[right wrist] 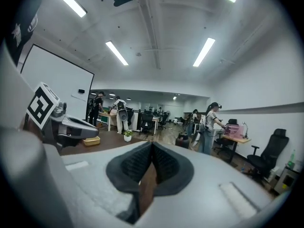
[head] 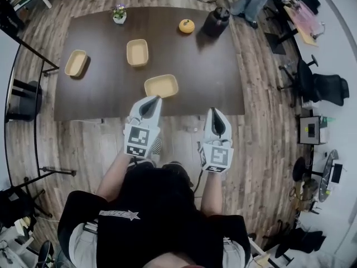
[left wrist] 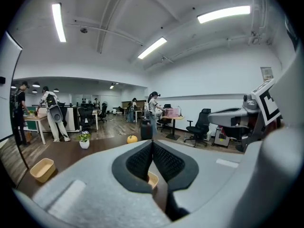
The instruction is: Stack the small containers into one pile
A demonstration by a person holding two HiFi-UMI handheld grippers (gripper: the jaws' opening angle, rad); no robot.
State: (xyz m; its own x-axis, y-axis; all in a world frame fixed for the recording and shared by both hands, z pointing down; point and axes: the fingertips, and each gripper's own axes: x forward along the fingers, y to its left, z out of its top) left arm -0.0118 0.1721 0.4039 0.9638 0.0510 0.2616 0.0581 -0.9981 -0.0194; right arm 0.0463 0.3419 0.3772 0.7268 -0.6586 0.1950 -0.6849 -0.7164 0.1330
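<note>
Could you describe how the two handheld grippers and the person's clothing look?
The left gripper and right gripper are pale grey wedges tapering to tips, with black textured pads inside. Each carries a white cube with black square markers. The person wears a black short-sleeved T-shirt with a white star print.

A dark brown rectangular table point(head: 106, 88) stands just ahead of the left tongs point(head: 152, 99) and right tongs point(head: 215, 111), on a wood-plank floor point(head: 262, 127). Black swivel office chairs point(head: 321, 88) sit well right of the right tongs. Long white ceiling strip lights point(left wrist: 223, 14) glow above white walls point(left wrist: 213, 80).
</note>
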